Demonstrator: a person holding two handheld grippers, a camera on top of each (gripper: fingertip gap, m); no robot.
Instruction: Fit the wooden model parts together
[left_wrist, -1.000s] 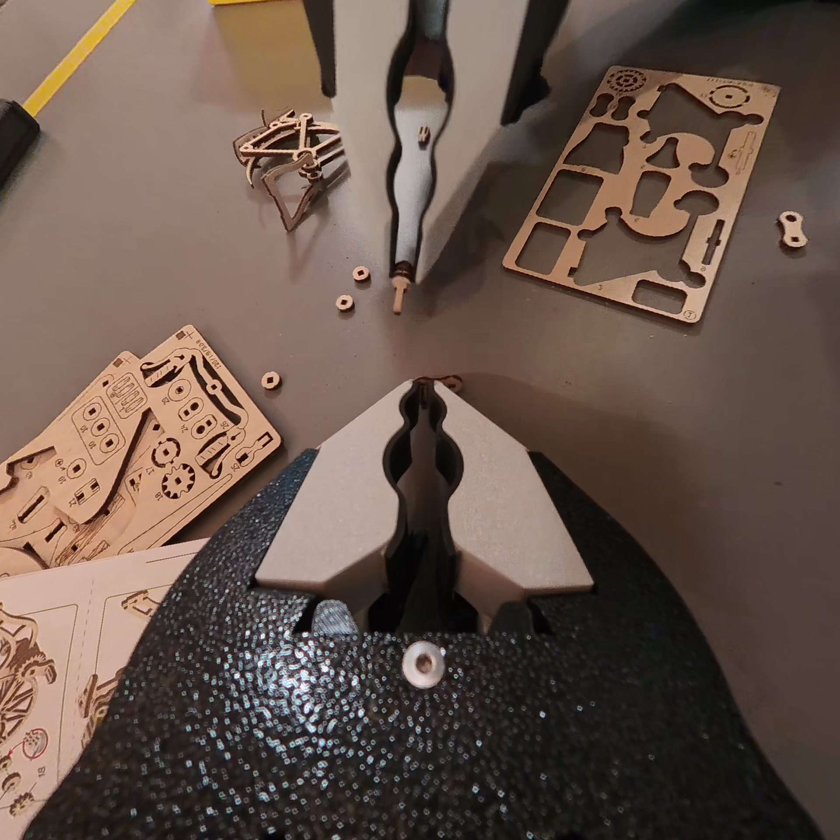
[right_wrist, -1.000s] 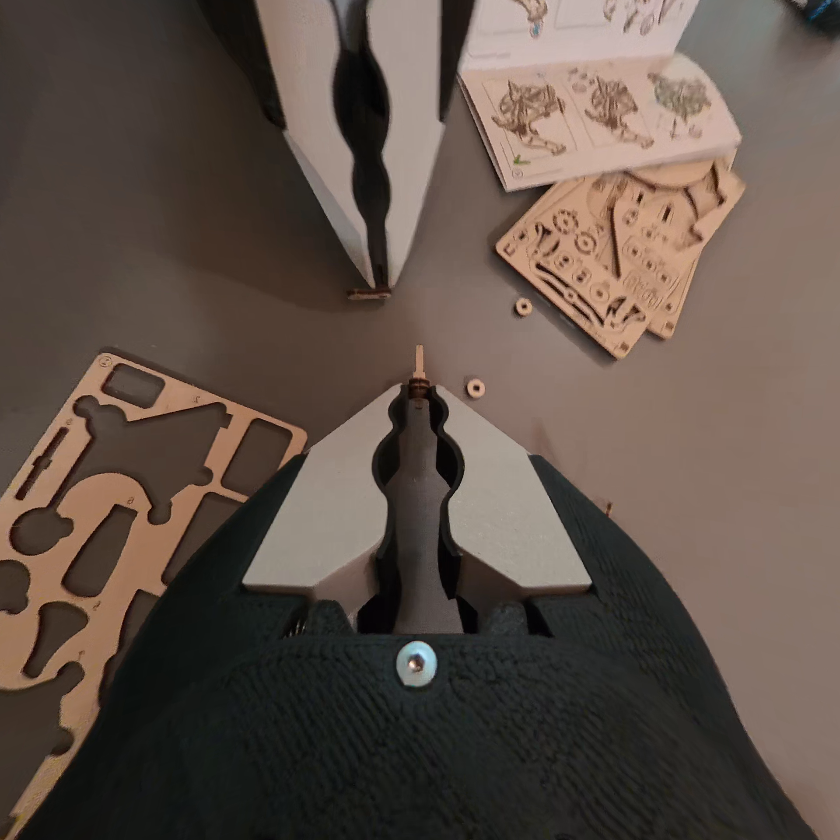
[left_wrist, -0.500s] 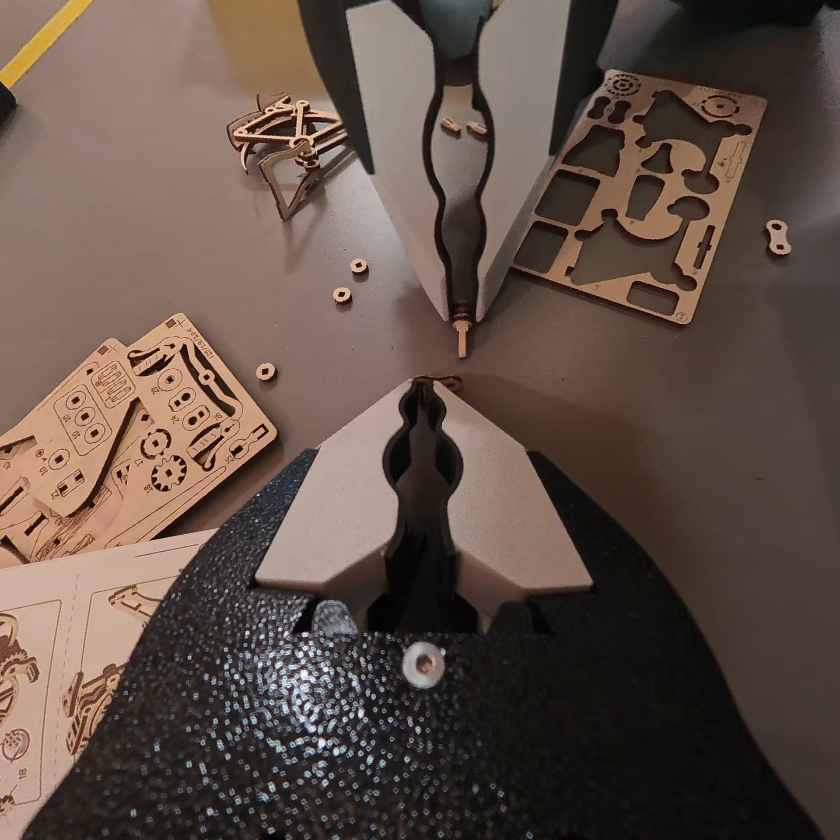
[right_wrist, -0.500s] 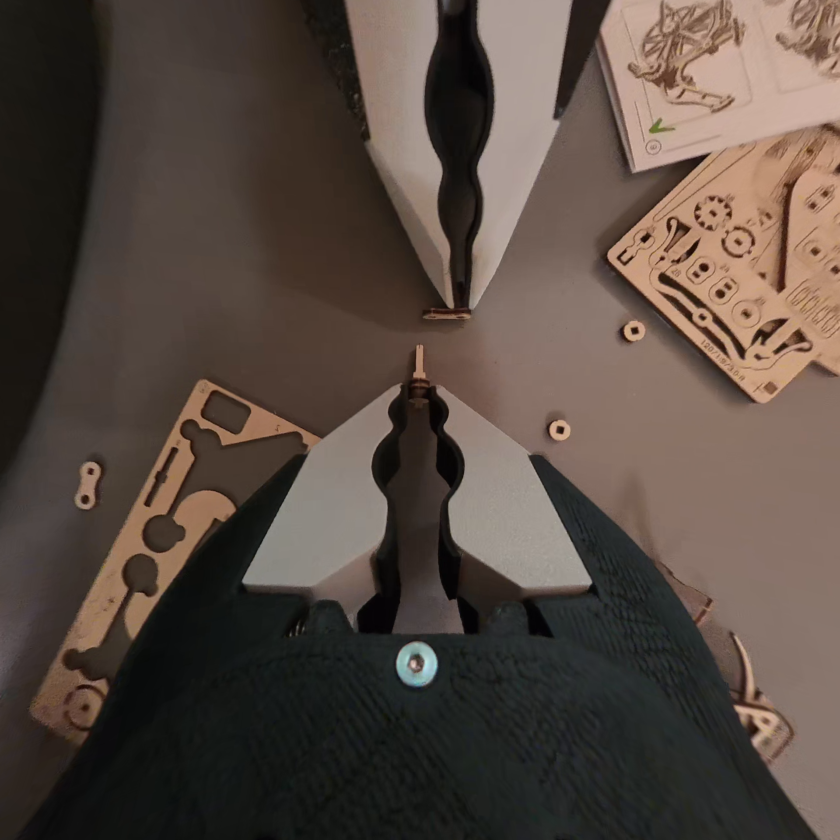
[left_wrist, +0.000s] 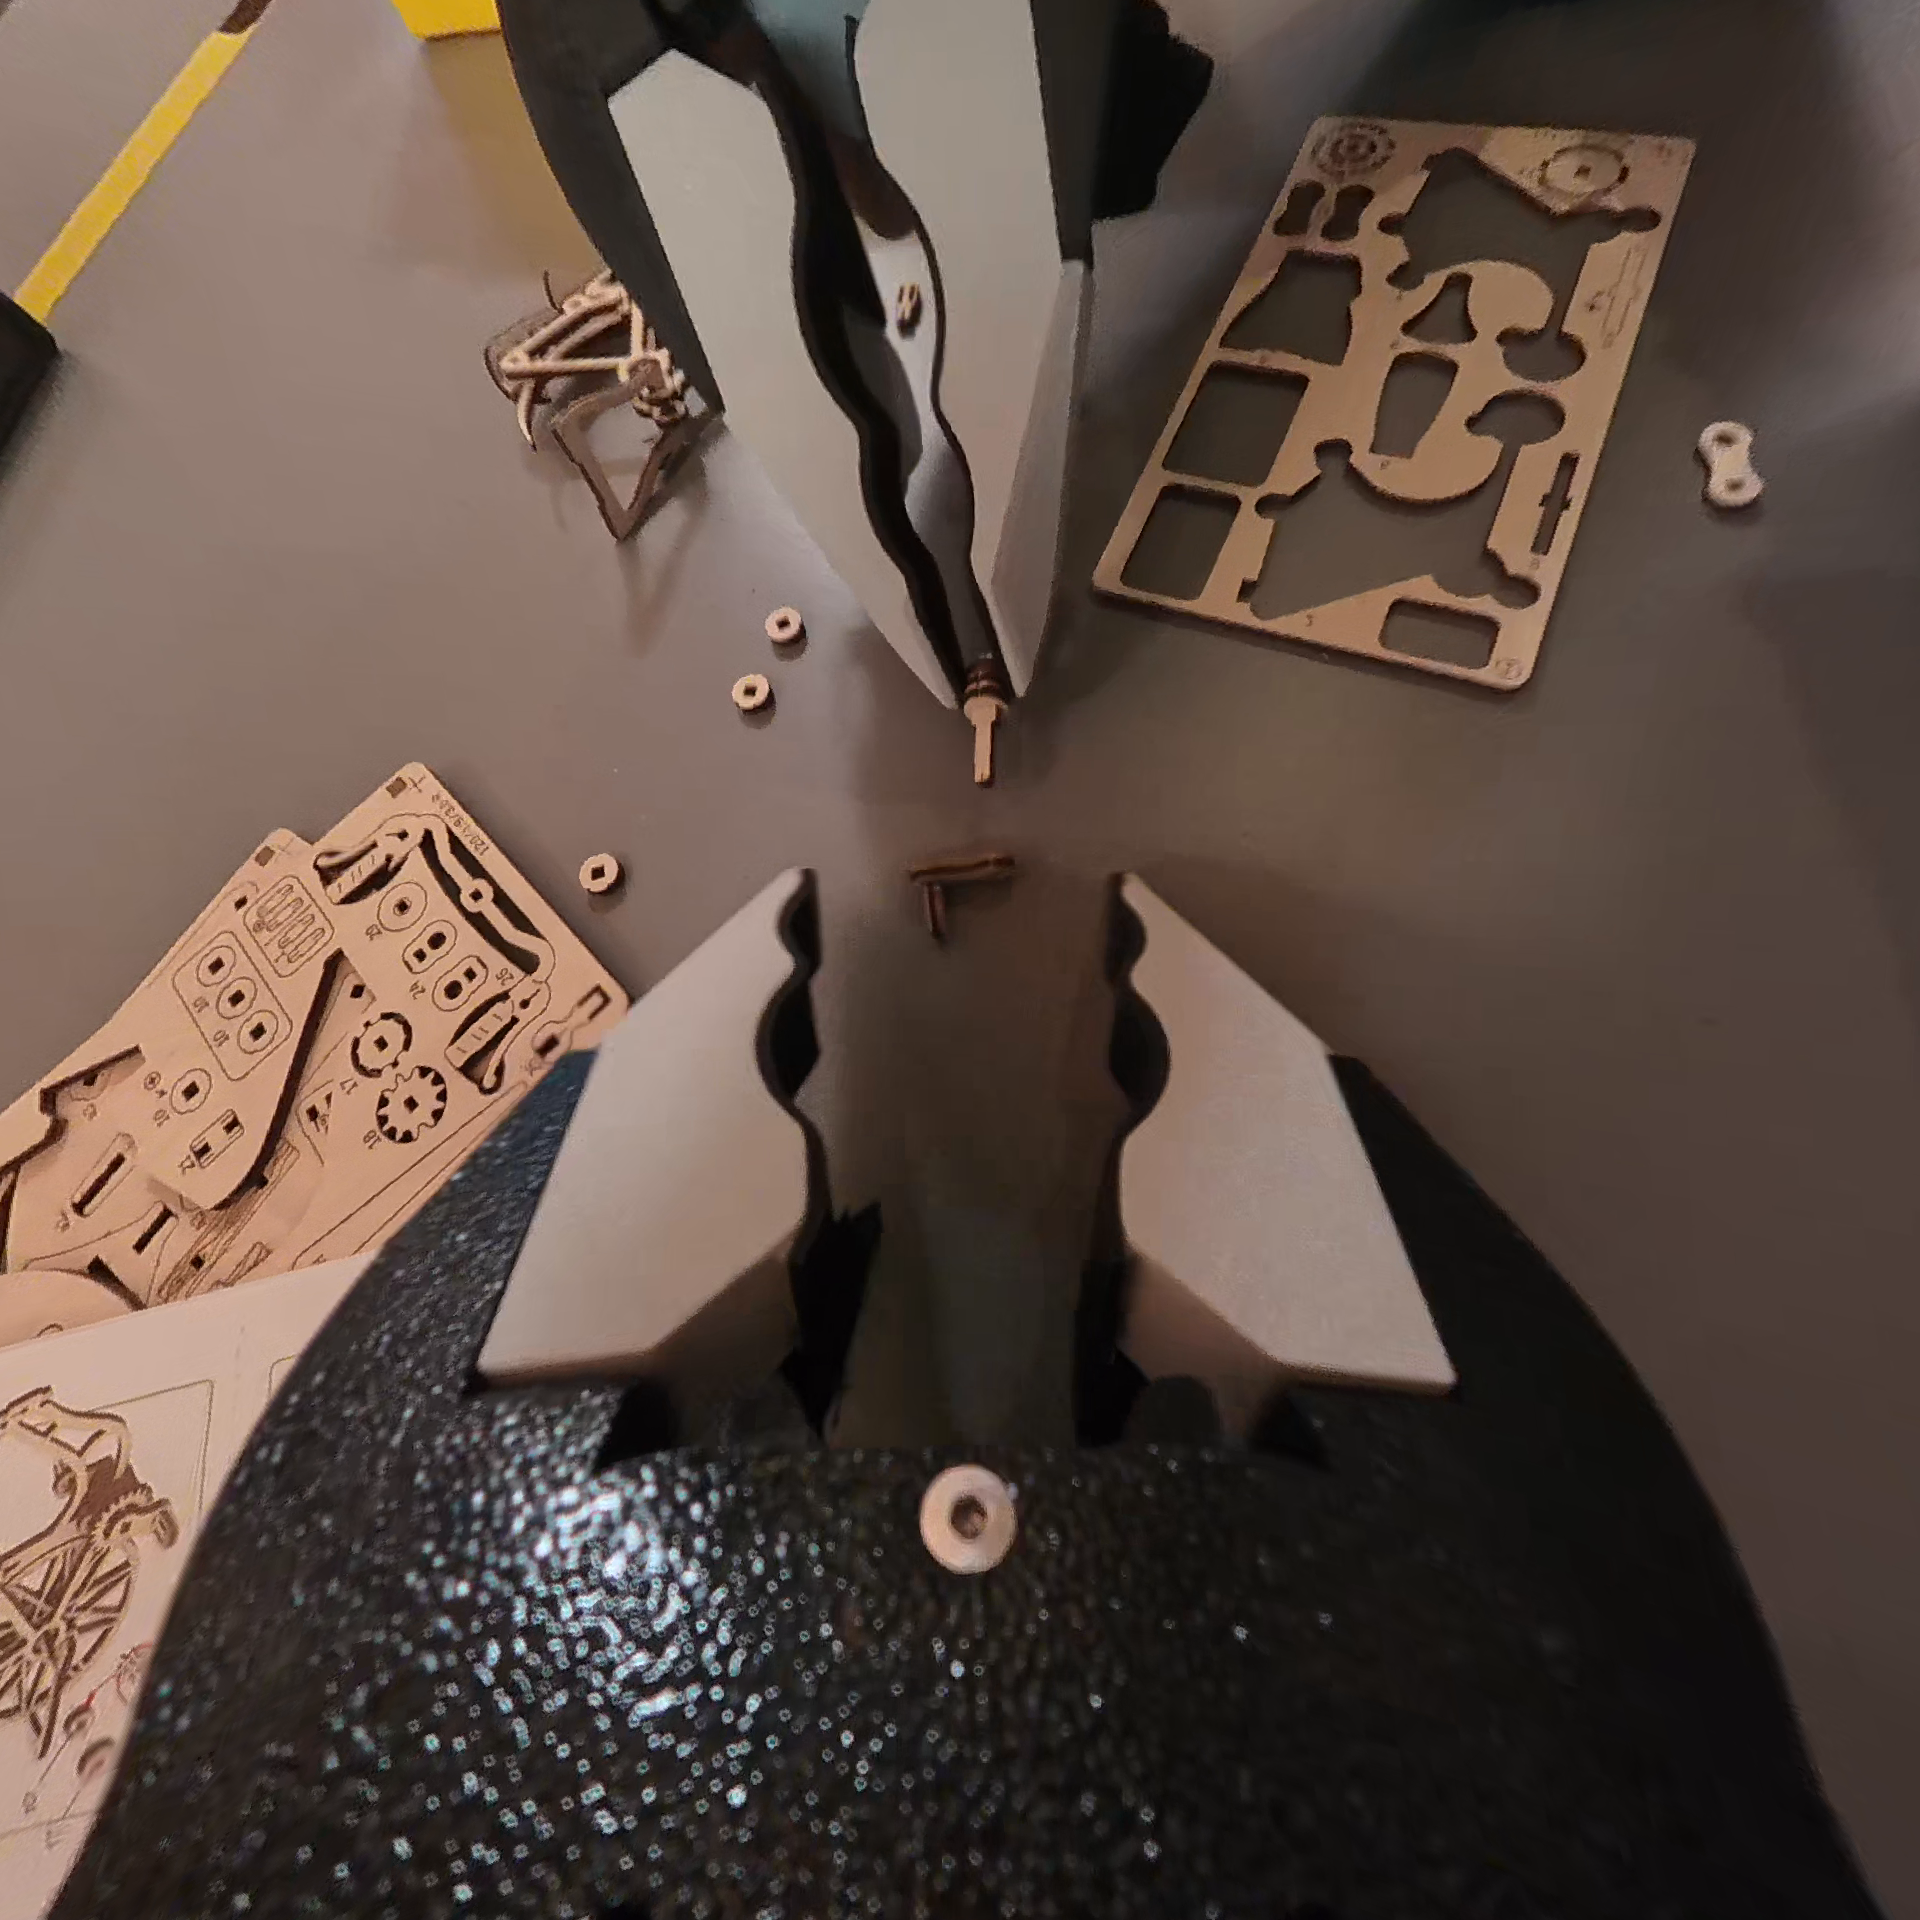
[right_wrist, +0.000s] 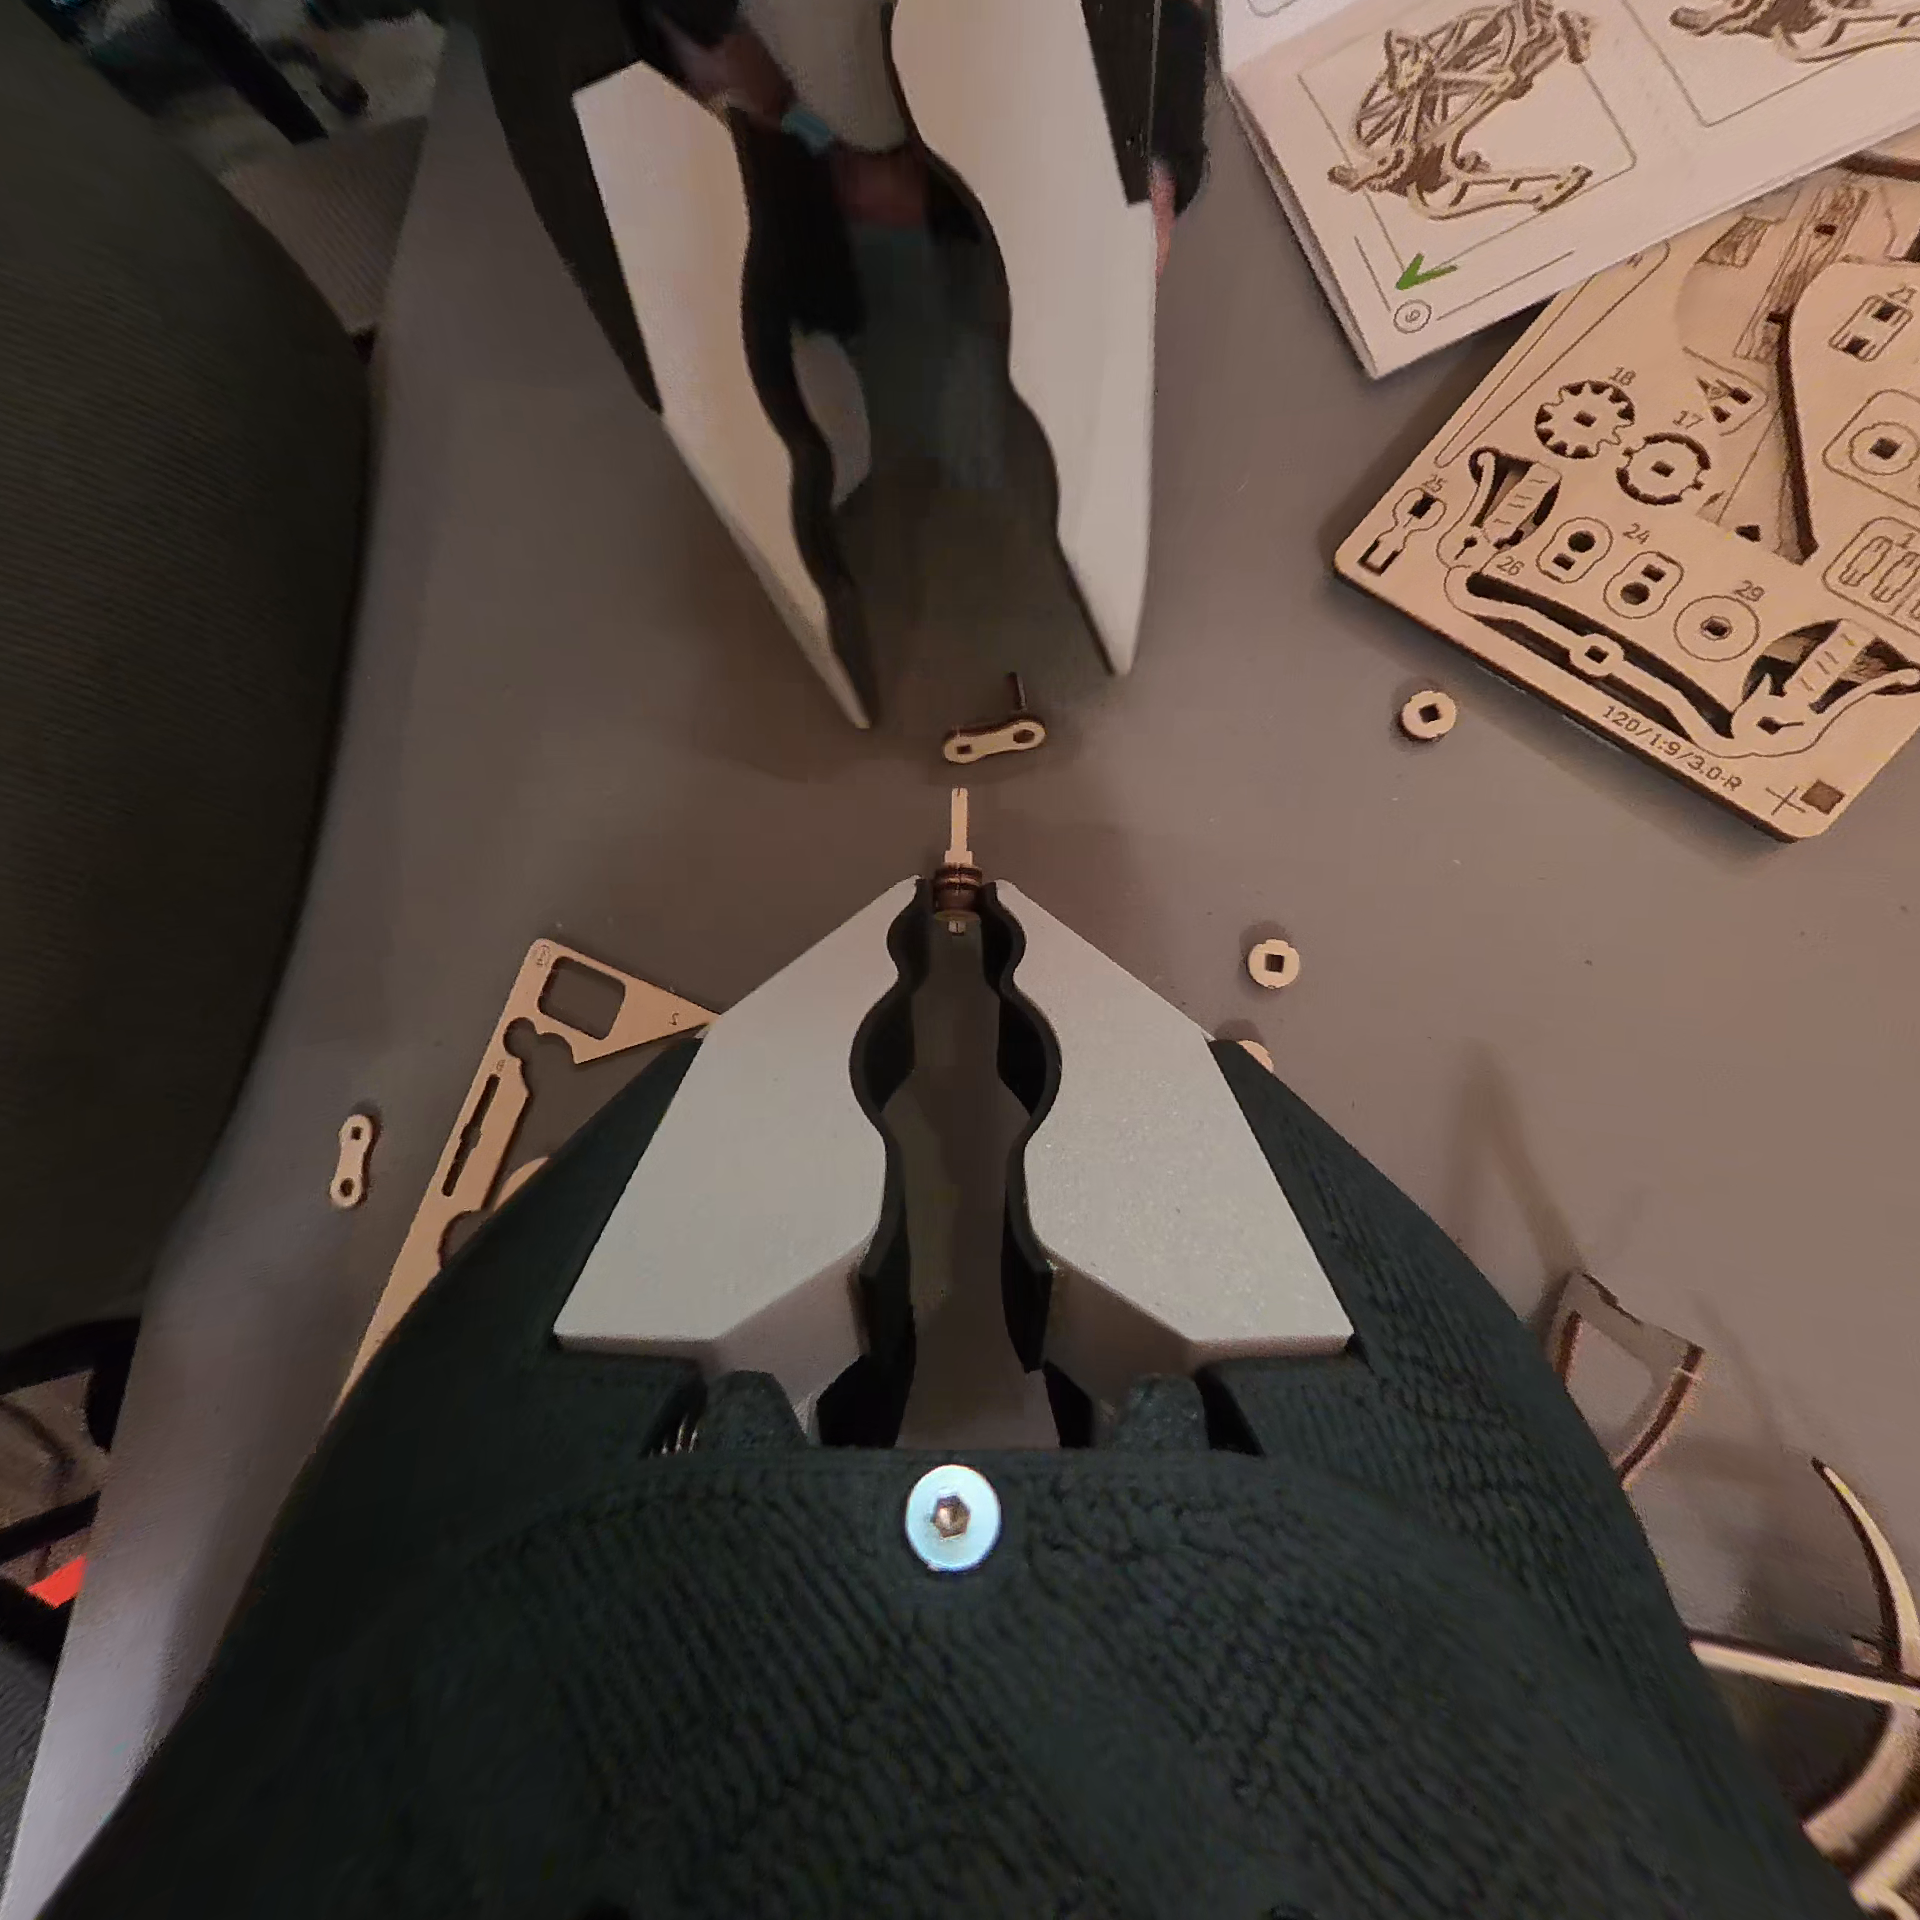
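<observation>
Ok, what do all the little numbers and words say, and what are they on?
Wooden parts sheet: small engraved marks beside the parts and along its edge; I don't read writing out.
Instruction booklet: drawings, a green tick, one tiny circled mark; same.
Emptied sheet frame: tiny marks, too small to read.

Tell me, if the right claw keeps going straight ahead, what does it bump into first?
Probably the small flat wooden link lying on the table. The right claw holds a wooden pin whose tip points at it, a small gap away. Beyond sits the open left claw. Depth is hard to judge.
</observation>
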